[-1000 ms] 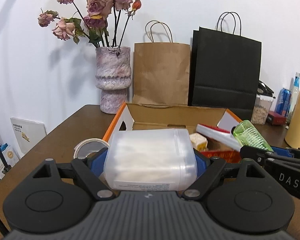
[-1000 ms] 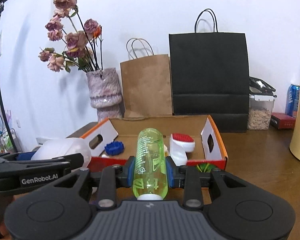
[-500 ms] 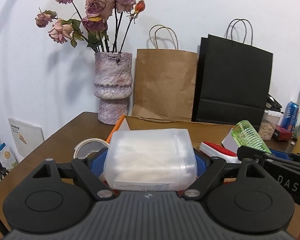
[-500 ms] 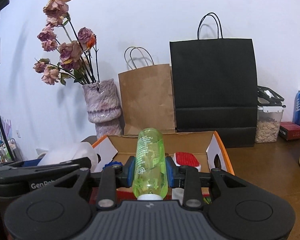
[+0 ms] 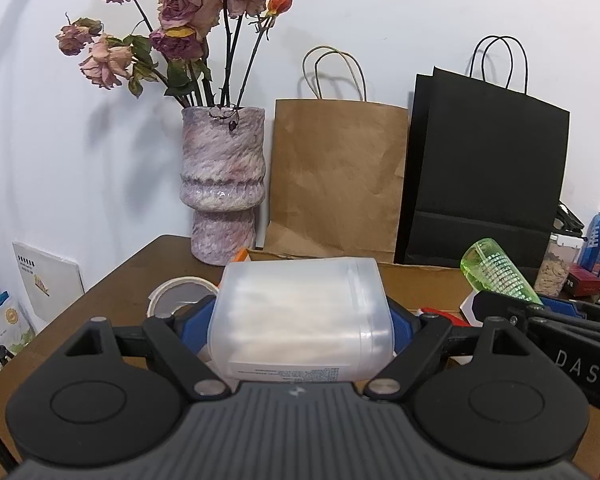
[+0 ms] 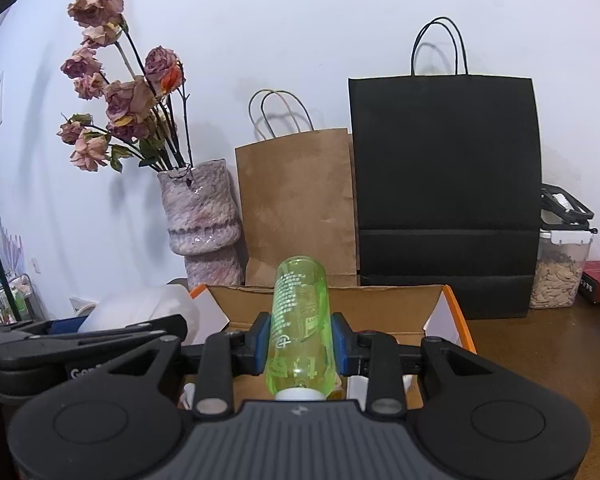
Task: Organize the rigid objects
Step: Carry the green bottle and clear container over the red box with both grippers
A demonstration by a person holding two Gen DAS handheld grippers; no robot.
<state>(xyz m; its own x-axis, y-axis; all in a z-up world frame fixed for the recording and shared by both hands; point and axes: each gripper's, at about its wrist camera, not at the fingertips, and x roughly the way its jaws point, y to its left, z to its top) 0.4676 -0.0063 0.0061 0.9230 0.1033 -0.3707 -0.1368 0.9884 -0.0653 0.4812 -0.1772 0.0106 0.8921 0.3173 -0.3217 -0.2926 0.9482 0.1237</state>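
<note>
Your left gripper (image 5: 300, 320) grips the white tub (image 5: 300, 316); your right gripper (image 6: 300, 350) clamps the green bottle (image 6: 300, 328). Both are held above the box (image 6: 340, 304) on the table (image 6: 540, 340).

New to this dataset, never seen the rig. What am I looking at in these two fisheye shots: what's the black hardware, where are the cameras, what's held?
No robot arm: a person holds a two-finger gripper in each hand, each with a camera looking along its fingers. The left gripper grips a translucent white container. The right gripper is shut on a green bottle, cap toward the camera. Ahead on the brown table sits an open cardboard box. Behind it, by the wall: a vase of dried roses, a brown paper bag and a black paper bag.
</note>
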